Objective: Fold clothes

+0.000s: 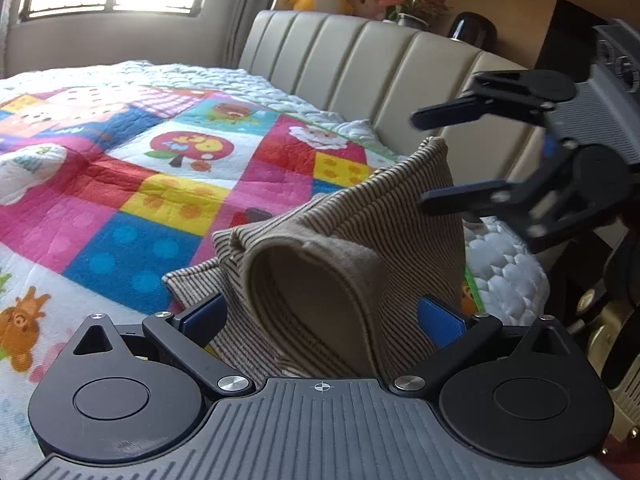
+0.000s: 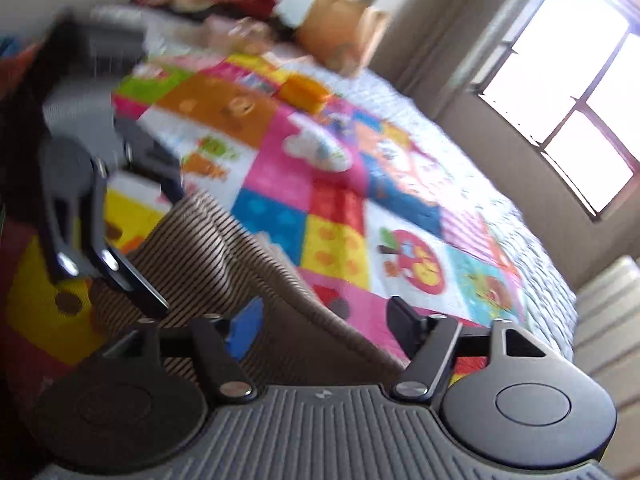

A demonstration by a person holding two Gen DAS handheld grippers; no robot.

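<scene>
Striped garment between two hand-held grippers, over the bed.

Left gripper [image 1: 322, 316]: jaws spread, a bunched brown-and-cream striped knit garment [image 1: 344, 248] lying between the blue pads; cannot tell whether they pinch it. Right gripper [image 1: 424, 160]: jaws spread wide, nothing pinched, just beside the garment's raised top corner. Garment stands up in a peak above the bright patchwork quilt [image 1: 160, 184] on the bed, near the beige padded headboard [image 1: 360, 60].

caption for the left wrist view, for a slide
Left claw around a bunched striped garment above the patchwork quilt; right claw open beside it.
</scene>
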